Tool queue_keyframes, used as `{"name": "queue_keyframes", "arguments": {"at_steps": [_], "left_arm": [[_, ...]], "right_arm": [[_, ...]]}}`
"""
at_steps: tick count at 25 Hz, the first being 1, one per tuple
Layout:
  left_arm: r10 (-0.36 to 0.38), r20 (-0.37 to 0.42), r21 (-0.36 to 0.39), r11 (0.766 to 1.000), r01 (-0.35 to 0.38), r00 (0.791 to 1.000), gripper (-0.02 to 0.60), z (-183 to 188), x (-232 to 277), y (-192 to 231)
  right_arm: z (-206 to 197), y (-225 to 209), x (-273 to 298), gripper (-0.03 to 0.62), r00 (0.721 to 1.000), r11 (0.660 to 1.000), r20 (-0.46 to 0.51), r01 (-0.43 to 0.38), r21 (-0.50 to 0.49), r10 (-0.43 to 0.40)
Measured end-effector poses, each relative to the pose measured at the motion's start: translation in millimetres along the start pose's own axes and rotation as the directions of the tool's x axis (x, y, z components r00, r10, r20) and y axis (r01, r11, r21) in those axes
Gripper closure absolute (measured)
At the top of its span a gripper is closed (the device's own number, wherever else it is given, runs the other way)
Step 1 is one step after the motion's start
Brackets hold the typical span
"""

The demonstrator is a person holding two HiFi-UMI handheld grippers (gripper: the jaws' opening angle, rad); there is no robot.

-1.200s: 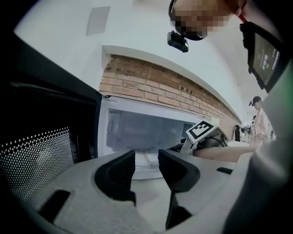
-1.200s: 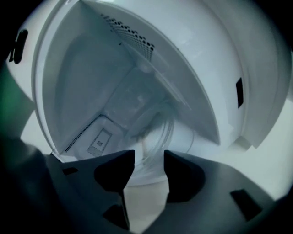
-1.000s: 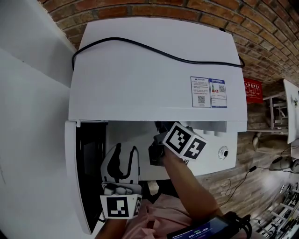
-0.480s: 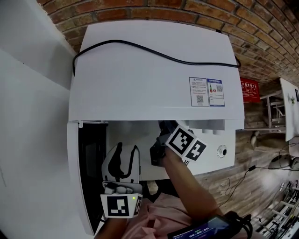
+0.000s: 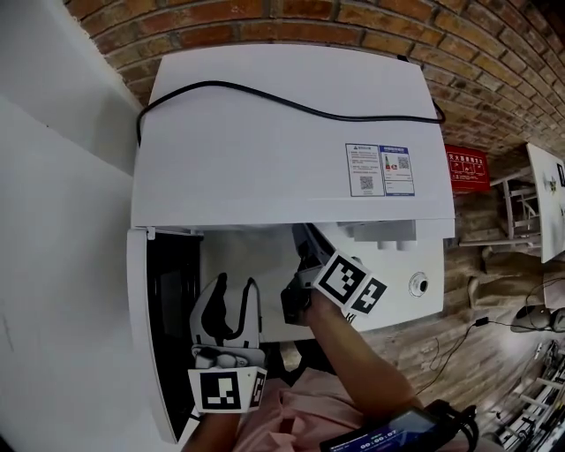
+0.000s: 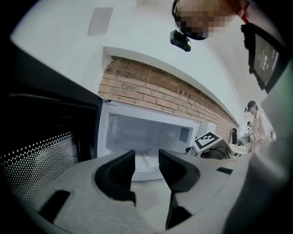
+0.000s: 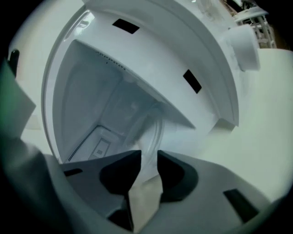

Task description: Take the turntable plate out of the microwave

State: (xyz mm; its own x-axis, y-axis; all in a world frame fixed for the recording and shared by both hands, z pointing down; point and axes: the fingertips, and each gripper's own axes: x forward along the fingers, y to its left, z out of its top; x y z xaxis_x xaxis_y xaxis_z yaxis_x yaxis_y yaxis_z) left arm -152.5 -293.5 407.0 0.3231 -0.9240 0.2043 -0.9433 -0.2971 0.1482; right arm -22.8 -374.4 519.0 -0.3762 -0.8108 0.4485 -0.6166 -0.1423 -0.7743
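At the microwave (image 5: 291, 132) mouth, your right claw (image 7: 148, 155) has just been opening. The glass turntable plate (image 7: 149, 136) is still inside the cavity, its rim between the jaws but seemingly unpinched. Your left claw (image 6: 146, 157) hangs apart and empty outside. You will likely need to re-clamp before pulling.

Likely a workshop or lab: bare brick wall (image 5: 265, 19) behind a white microwave (image 5: 265, 150).

turntable plate (image 7: 149, 135) blurred, perhaps between right jaws
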Motion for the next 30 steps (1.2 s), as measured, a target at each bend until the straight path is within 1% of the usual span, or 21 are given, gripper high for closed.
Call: {"name": "queue_keyframes", "arguments": {"at_steps": [2, 4, 5, 6, 7, 9, 12, 14, 15, 16, 20, 22, 28, 30], "left_arm": [[0.000, 0.003, 0.000, 1.000, 0.000, 1.000, 0.416, 1, -1, 0], [-0.001, 0.006, -0.002, 1.000, 0.001, 1.000, 0.416, 1, -1, 0], [-0.002, 0.006, -0.002, 1.000, 0.002, 1.000, 0.416, 1, -2, 0], [-0.004, 0.005, -0.002, 1.000, 0.004, 1.000, 0.416, 0, -2, 0], [-0.006, 0.003, -0.001, 1.000, 0.006, 1.000, 0.416, 0, -2, 0], [-0.009, 0.001, 0.003, 1.000, 0.009, 1.000, 0.416, 1, -1, 2], [0.000, -0.004, 0.004, 1.000, 0.000, 1.000, 0.416, 1, -3, 7], [0.009, -0.009, 0.001, 1.000, -0.009, 1.000, 0.416, 0, -4, 11], [0.011, -0.010, 0.001, 1.000, -0.011, 1.000, 0.416, 0, -4, 12], [0.012, -0.010, 0.001, 1.000, -0.012, 1.000, 0.416, 0, -5, 13], [0.012, -0.012, -0.001, 1.000, -0.012, 1.000, 0.416, 0, -4, 13], [0.014, -0.011, -0.002, 1.000, -0.014, 1.000, 0.416, 1, -4, 13], [0.017, -0.003, 0.002, 1.000, -0.017, 1.000, 0.416, 2, -5, 9], [0.022, 0.000, 0.005, 1.000, -0.022, 1.000, 0.416, 2, -6, 9]], "right_arm": [[5, 0, 2, 0.464, 1.000, 1.000, 0.002, 0.010, -0.010, -0.010], [-4, 1, 1, 0.465, 0.999, 1.000, -0.037, 0.012, 0.018, -0.011], [-14, 1, 0, 0.462, 0.998, 0.999, -0.066, 0.006, 0.045, -0.003], [-26, 0, 0, 0.443, 0.995, 0.997, -0.094, -0.004, 0.080, 0.011], [-37, 0, 2, 0.404, 0.993, 0.992, -0.117, -0.016, 0.125, 0.031], [-50, 1, 10, 0.353, 0.988, 0.975, -0.135, -0.046, 0.216, 0.076], [-48, 7, 23, 0.344, 0.985, 0.954, -0.120, -0.083, 0.290, 0.122], [-47, 6, 28, 0.358, 0.985, 0.945, -0.121, -0.076, 0.319, 0.120], [-48, 4, 29, 0.384, 0.985, 0.941, -0.125, -0.070, 0.332, 0.118], [-48, 2, 29, 0.391, 0.985, 0.937, -0.127, -0.070, 0.342, 0.120], [-48, 3, 25, 0.420, 0.983, 0.923, -0.115, -0.090, 0.374, 0.143], [-48, 5, 22, 0.460, 0.984, 0.916, -0.099, -0.101, 0.388, 0.150], [-43, 11, 13, 0.556, 0.982, 0.919, -0.065, -0.140, 0.369, 0.176], [-42, 10, 11, 0.559, 0.982, 0.915, -0.051, -0.150, 0.374, 0.182]]}}
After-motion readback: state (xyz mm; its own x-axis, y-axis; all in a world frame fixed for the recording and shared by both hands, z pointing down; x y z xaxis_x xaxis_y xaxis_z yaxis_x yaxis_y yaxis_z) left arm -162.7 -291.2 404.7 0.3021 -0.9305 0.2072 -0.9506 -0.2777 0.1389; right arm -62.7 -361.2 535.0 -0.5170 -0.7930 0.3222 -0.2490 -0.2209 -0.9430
